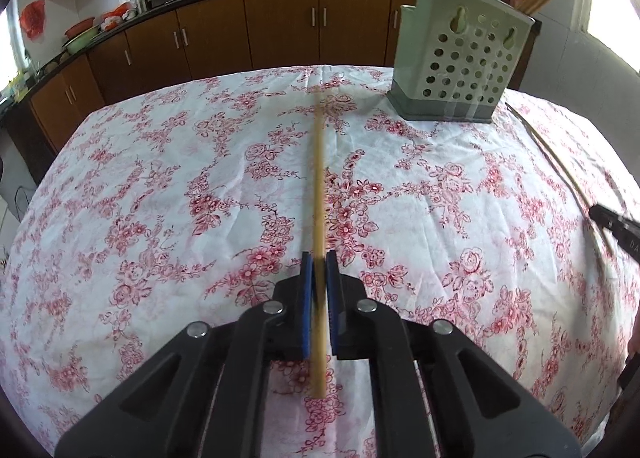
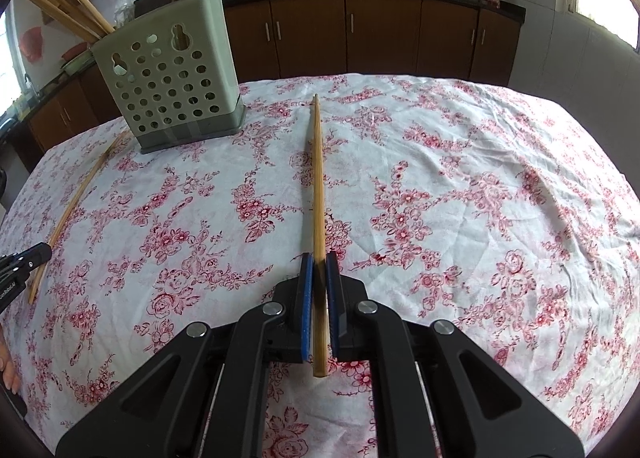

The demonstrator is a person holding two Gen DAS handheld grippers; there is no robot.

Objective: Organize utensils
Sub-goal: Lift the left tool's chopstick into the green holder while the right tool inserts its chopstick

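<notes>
You have a chopstick pinched in each pair of tongs: the left tongs (image 1: 319, 270) are closed on the left chopstick (image 1: 319, 186), and the right tongs (image 2: 319, 270) are closed on the right chopstick (image 2: 317, 178), each gripped near its thick end with the thin end running out ahead towards the holder (image 1: 456, 58). Both sticks look to be low over the floral cloth of the surface (image 1: 160, 178), though you cannot tell from these views whether their tips touch it. The holder stands at the far side of the surface, between the two sticks, already carrying several chopsticks upright and leaning out of its top. So the step in hand looks like the pickup just made, with delivery to the holder not yet done. The next move probably calls for lifting each stick clear, tipping it towards upright, and lowering it into the holder's open top without knocking the ones already inside; taking one side at a time would likely be safer, since both aim at the same opening. The holder's mouth and its inner compartments are hidden from both cameras, and the upper ends of the stored chopsticks are cut off by the frame. The left chopstick is blurred, so its exact tilt is hard to make out.
</notes>
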